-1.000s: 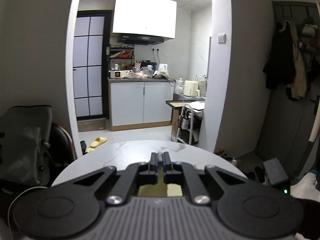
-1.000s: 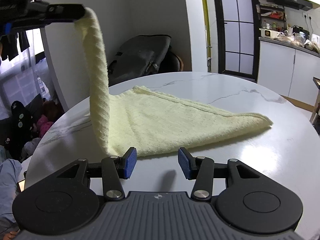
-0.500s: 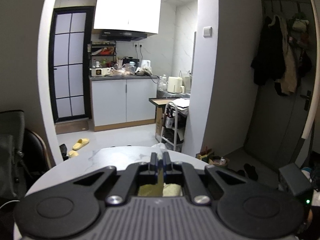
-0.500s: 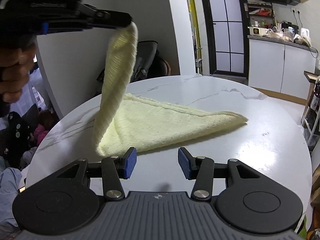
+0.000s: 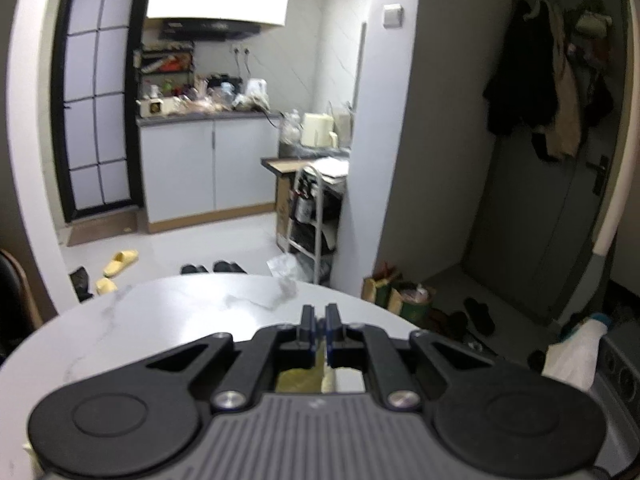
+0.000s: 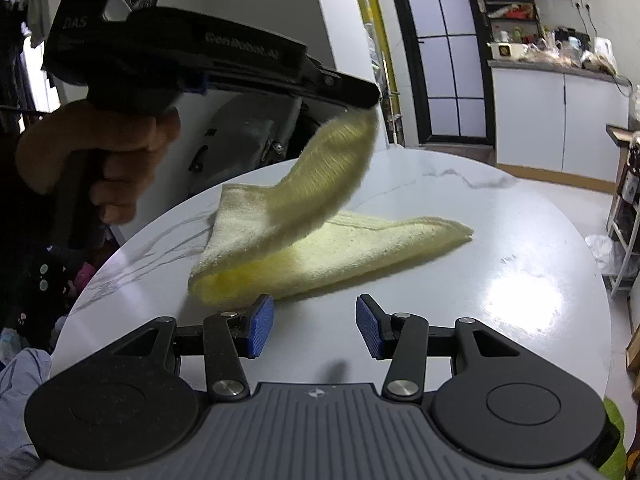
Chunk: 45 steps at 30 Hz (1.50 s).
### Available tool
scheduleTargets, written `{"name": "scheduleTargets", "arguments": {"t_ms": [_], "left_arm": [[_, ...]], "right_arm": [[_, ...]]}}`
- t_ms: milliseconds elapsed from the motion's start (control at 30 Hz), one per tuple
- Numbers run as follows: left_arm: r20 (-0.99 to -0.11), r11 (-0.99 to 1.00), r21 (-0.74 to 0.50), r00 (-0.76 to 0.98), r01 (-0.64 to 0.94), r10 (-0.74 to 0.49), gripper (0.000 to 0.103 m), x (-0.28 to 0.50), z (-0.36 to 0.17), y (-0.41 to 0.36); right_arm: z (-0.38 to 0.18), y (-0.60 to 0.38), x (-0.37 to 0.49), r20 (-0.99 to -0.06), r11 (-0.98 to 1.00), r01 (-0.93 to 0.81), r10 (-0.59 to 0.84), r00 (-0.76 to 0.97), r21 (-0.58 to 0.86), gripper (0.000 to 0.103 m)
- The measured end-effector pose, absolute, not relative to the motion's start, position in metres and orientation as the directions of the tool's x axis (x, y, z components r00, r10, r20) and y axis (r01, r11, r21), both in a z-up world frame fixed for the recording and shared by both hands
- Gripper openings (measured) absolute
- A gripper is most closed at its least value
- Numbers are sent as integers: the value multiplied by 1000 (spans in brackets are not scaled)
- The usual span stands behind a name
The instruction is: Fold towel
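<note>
Towel: pale yellow terry, lying on the table with one corner lifted and carried over the rest. The flat part tapers to a point toward the kitchen side; the near edge rolls into a soft loop just beyond the right gripper.

Left gripper has the raised corner pinched between its fingers, with a hand on its grip. In the left wrist view the left gripper has its fingers almost together with a strip of yellow cloth between them. The right gripper's fingers are spread wide with nothing between them, hovering low over the table, close to the towel's near edge but not touching.

Handling, my read: light, limp, thick pile. It drapes and sags between the grip point and the table, so it won't hold a shape; the free span swings. The pile gives good friction against the pads, so slip looks unlikely. Best holds are corners and hemmed edges; the near rolled edge is the obvious spot for the right gripper.

Stage: a fold is under way, corner in the air and not laid down.

Table: round, white marble-look, glossy, so the cloth may slide if dragged. Room: small flat, kitchen counter and black-framed door behind, a dark bag on a chair past the table, shoes and coats by the entry.
</note>
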<state>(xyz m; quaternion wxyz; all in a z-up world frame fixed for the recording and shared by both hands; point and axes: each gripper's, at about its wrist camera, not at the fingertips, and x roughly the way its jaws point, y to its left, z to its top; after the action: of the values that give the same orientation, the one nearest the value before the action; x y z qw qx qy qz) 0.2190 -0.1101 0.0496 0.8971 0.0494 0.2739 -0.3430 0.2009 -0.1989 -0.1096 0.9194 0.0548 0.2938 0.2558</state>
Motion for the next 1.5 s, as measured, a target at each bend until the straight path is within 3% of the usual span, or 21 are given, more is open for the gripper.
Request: {"name": "scheduleTargets", "arguments": {"t_ms": [200, 333, 400, 633, 700, 800, 1100, 1200, 1500], "left_arm": [[-587, 762, -95, 582, 641, -563, 7, 230, 26, -124], [-608, 768, -92, 574, 634, -548, 14, 226, 20, -123], [-621, 775, -85, 575, 626, -533, 29, 220, 16, -118], [-617, 802, -93, 598, 590, -512, 46, 208, 17, -100], [-613, 807, -86, 607, 585, -506, 55, 203, 19, -94], [-602, 815, -84, 622, 573, -500, 68, 193, 26, -83], [-599, 847, -70, 656, 527, -458, 86, 172, 29, -62], [-605, 861, -62, 667, 505, -435, 90, 163, 27, -55], [-612, 891, -68, 687, 449, -393, 100, 133, 25, -33]], "right_arm": [[-111, -209, 201, -509, 864, -422, 503, 699, 275, 51], [-112, -211, 201, -507, 868, -409, 496, 705, 281, 51], [-112, -209, 199, -508, 871, -406, 492, 707, 278, 52], [-108, -200, 190, -507, 881, -391, 473, 721, 265, 59], [-106, -196, 186, -508, 886, -385, 464, 726, 259, 60], [-104, -189, 178, -513, 894, -374, 448, 732, 247, 64], [-97, -169, 157, -528, 917, -339, 399, 750, 211, 82], [-95, -162, 149, -532, 924, -327, 382, 756, 198, 93], [-88, -142, 127, -543, 943, -291, 331, 771, 161, 99]]}}
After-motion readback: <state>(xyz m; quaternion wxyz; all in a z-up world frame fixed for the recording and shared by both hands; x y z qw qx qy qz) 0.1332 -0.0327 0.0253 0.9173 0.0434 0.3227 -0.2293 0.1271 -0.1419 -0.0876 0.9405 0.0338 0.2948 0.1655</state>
